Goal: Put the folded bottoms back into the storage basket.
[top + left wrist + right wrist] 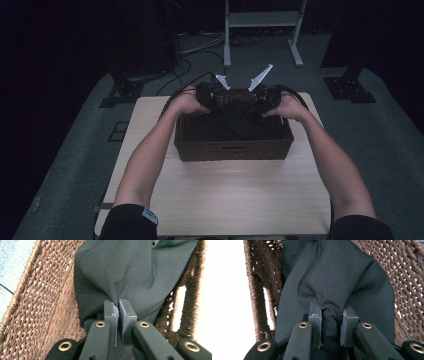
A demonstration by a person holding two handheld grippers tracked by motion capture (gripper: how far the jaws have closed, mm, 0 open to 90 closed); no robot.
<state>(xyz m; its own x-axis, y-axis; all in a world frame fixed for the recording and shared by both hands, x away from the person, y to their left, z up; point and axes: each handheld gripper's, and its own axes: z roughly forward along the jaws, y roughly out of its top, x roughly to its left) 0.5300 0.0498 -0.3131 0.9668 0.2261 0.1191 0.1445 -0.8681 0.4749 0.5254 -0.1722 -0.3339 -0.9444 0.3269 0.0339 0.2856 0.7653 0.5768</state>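
Both forearms stretch forward over the basket (pixel 232 149) — left tongs (pixel 118 305) and right tongs (pixel 333 312) pinch the dark cloth (pixel 235 120).

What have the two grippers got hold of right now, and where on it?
Both pinch the dark cloth in the basket: left gripper on a thin fold, right gripper on a thicker bunch.

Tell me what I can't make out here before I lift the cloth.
- Basket floor: covered by the black cloth in the high view.
- Left gripper and right gripper pinch points: behind the hands in the high view.
- Garment type: bunched, cropped in both gripper views.
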